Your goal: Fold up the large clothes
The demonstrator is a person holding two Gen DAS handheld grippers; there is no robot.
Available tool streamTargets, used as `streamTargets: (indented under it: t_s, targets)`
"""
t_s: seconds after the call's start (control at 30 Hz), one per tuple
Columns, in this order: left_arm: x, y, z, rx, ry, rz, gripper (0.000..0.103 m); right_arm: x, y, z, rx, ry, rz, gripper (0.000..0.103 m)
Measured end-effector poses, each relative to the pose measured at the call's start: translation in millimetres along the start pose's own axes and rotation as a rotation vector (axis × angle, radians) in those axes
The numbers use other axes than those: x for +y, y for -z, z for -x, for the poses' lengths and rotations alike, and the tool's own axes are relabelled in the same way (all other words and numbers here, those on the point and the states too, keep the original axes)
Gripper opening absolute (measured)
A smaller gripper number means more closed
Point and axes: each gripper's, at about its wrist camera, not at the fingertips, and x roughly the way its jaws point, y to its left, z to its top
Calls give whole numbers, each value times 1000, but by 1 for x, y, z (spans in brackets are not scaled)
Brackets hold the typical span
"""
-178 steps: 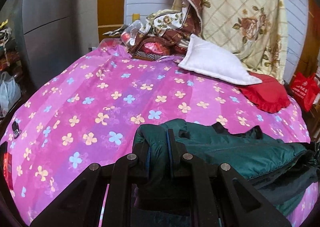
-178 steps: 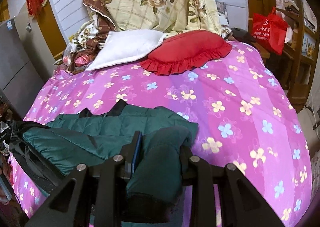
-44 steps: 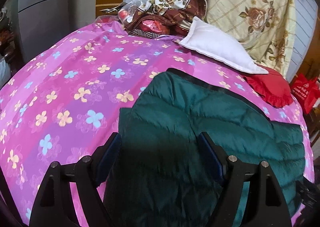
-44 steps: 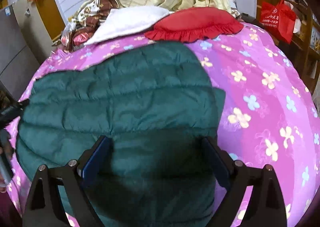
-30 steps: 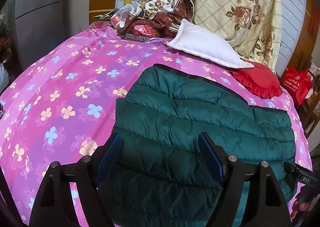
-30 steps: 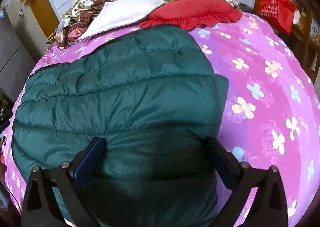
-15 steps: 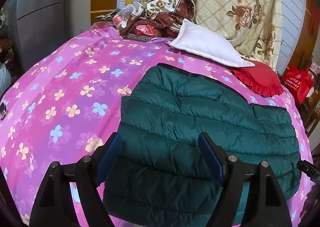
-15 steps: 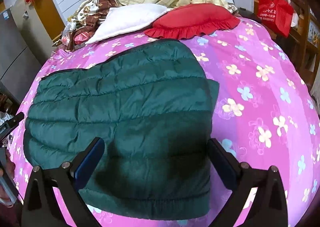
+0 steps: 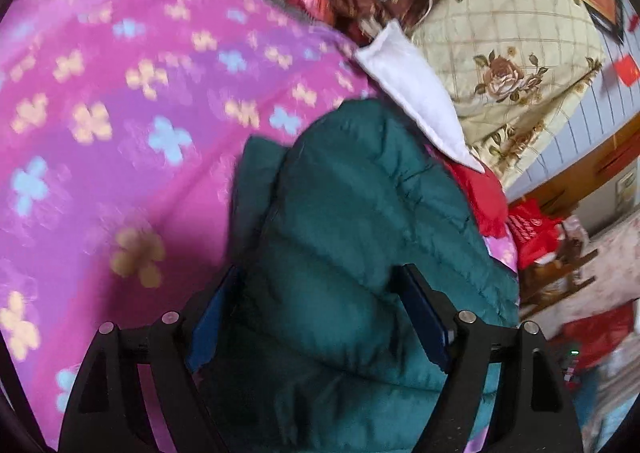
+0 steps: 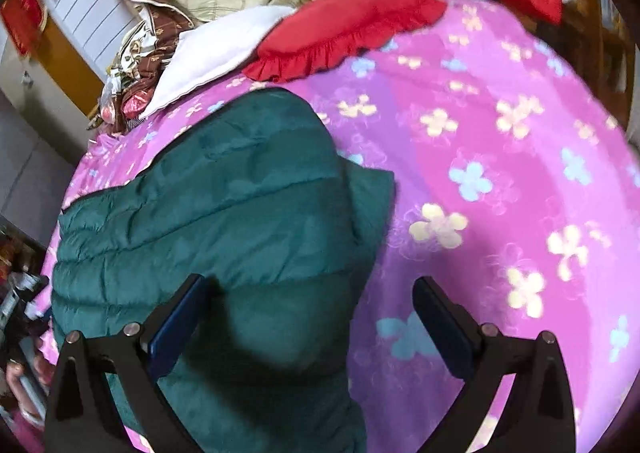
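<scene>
One green jacket [image 10: 224, 221] folded flat on flowered bed [image 10: 500, 173]. Left tongs [image 9: 320, 317], right tongs [image 10: 312, 325]: both spread, empty, hovering over jacket, likely for next fold.

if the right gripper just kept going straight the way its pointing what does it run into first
Most likely the green jacket, whose right edge lies between the open fingers of the right gripper, with the pink bedsheet beside it. The red pillow sits farther along; depth is hard to judge.
</scene>
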Motion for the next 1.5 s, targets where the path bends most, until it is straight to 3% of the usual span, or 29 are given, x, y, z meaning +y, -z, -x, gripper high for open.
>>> streamTargets:
  t_s: [0.1, 0.27, 0.5, 0.63, 0.77, 0.8, 0.83, 0.97, 1.2, 1.33, 1.5]
  targets:
    - [13, -2, -12, 34, 56, 45, 71, -10, -2, -17, 18, -74, -36, 103]
    - [16, -1, -22, 48, 85, 52, 78, -18, -5, -38, 42, -165, -61, 103]
    - [6, -3, -28, 54, 74, -8, 80, -6, -13, -54, 64, -190, 16, 103]
    - [2, -1, -23, 59, 110, -41, 48, 3, -10, -56, 77, -222, 35, 102]
    - [-6, 3, -6, 34, 118, -80, 23, 17, -2, -43, 43, -257, 81, 66]
    - [-7, 4, -1, 29, 124, -81, 21, 20, 0, -37, 29, -261, 89, 56]
    - [-9, 5, 7, 24, 132, -83, 18, 23, 1, -29, 9, -266, 93, 53]
    - [-19, 13, 38, 16, 143, -123, 14, 31, 7, 8, -42, -328, 86, 43]
    - [-29, 39, 104, 35, 169, -158, 13, 41, 35, 71, -37, -380, 111, 41]
    - [-24, 61, 131, 62, 162, -184, 13, 34, 68, 101, -13, -405, 102, 41]
    - [-4, 89, 115, 114, 21, -201, 22, 11, 112, 105, 49, -373, 34, 47]
